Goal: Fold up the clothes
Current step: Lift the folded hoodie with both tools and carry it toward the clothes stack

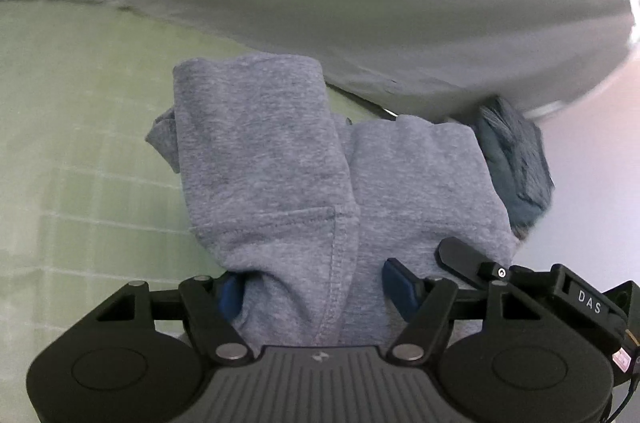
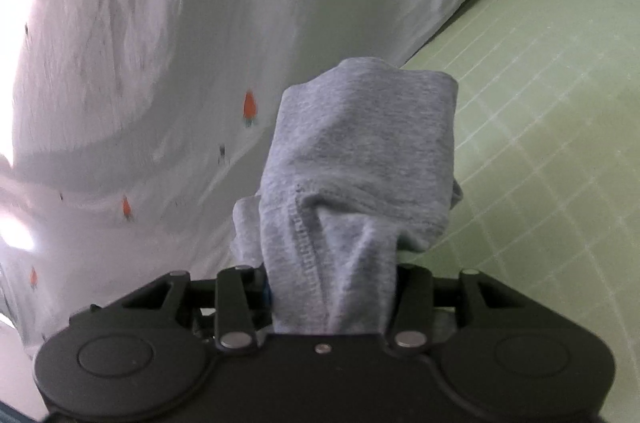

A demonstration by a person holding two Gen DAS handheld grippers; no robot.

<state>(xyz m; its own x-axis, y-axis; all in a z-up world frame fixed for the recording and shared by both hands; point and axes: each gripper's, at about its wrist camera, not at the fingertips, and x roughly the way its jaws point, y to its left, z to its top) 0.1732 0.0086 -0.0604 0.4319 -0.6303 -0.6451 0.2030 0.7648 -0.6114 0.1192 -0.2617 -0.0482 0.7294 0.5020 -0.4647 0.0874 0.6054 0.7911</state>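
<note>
Both sets of jaws were closed on bunched cloth: the left gripper [image 1: 316, 293] and right gripper [image 2: 332, 297] each pinched the grey sweatshirt [image 1: 280, 159], which hung over the green gridded mat [image 1: 80, 143] beside a white carrot-print sheet [image 2: 140, 63]. To fold cleanly, keeping both grips level and taut would likely help. The fleece looked soft, thick, with stitched seams.

Bare green mat [image 1: 80, 151] lies open left of the grey garment [image 1: 280, 163]; a white sheet [image 1: 360, 3] bounds it beyond. In the right view, mat [image 2: 540, 103] is free right, sheet [image 2: 140, 63] crowds left
</note>
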